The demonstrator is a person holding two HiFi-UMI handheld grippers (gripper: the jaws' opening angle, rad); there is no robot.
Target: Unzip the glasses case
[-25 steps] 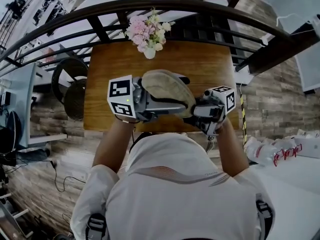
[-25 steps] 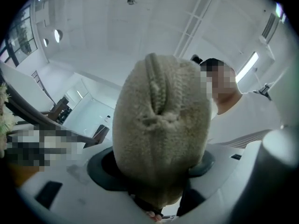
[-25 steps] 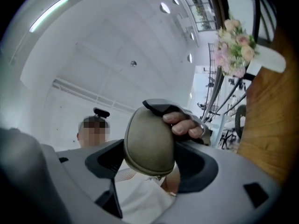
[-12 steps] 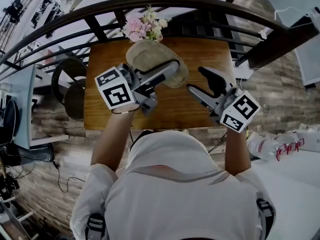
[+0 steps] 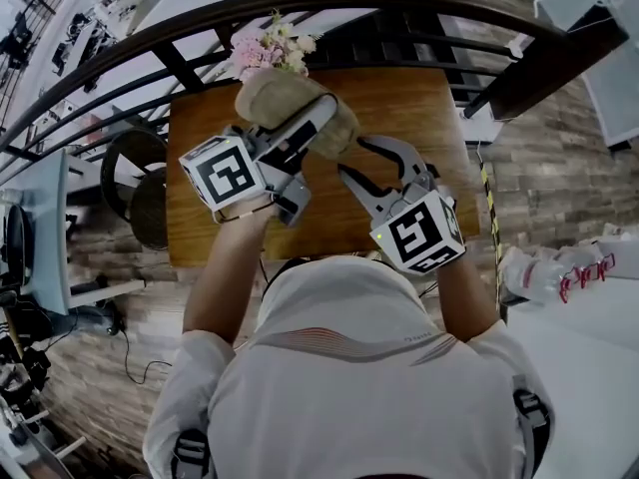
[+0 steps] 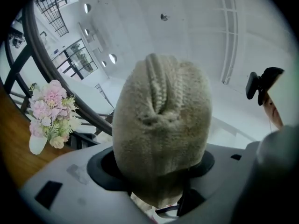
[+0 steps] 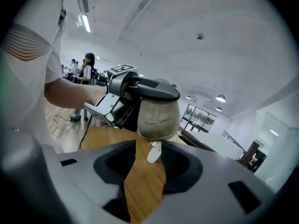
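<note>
Head view: the person stands at a small wooden surface [image 5: 419,118] beside a dark curved railing [image 5: 399,8]. The left tongs [image 5: 310,128] are closed on the glasses case [image 5: 285,98], a fuzzy beige pouch, and hold it up above the far left part of the surface, just in front of a small vase of pink flowers [image 5: 262,50]. The right tongs [image 5: 351,163] point toward the near end of the case from the right, close to it, with the two arms apart. Each tool carries its marker cube, the left one [image 5: 228,176] and the right one [image 5: 416,233], near the person's wrists.

Left gripper view: the case [image 6: 161,125] fills the middle, clamped at its lower end between the two arms and standing up and away from the camera. A ribbed zip line [image 6: 161,85] runs down its top end and looks closed. The flowers [image 6: 49,113] sit to the left, at the edge of the wood.

Right gripper view: the case [image 7: 159,113] hangs straight ahead, gripped from above by the left tongs [image 7: 140,90]. A small white zip pull [image 7: 154,152] dangles from its underside, between the tips of the right tongs [image 7: 145,171]. These have just been closing, yet bare wood shows in the gap on both sides of the pull, so they do not press on it.
</note>
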